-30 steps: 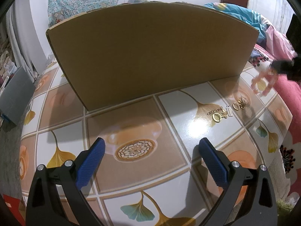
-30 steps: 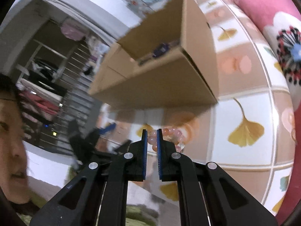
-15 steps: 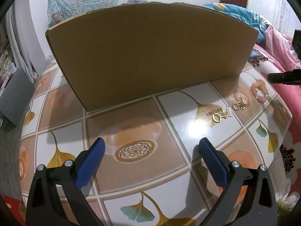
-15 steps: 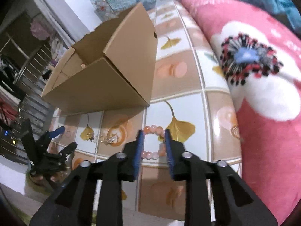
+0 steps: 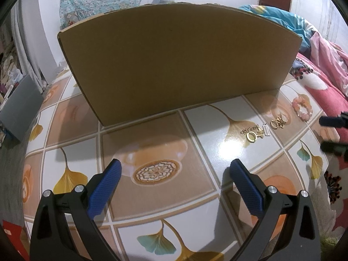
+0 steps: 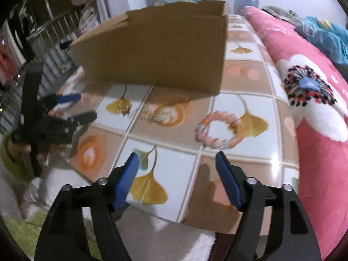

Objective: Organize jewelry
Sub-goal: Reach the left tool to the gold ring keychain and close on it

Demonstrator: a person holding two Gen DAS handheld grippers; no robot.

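Released since earlier: pink bead bracelet [image 6: 219, 130] lies on tiled table [image 6: 245, 161]; right gripper [image 6: 176, 165] fingers wide, empty; left gripper [image 5: 175, 175] likewise.

- The left gripper [image 5: 174, 174] hovers low, its blue-padded jaws spread wide and holding nothing.
- The right gripper [image 6: 176, 163] hangs tilted, jaws likewise parted and empty.

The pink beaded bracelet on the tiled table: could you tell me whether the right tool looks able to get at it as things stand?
Probably yes. The pink beaded bracelet lies flat on the tiled table just ahead of the right tool, whose jaws are open, with nothing between them. The brown cardboard box stands farther back.
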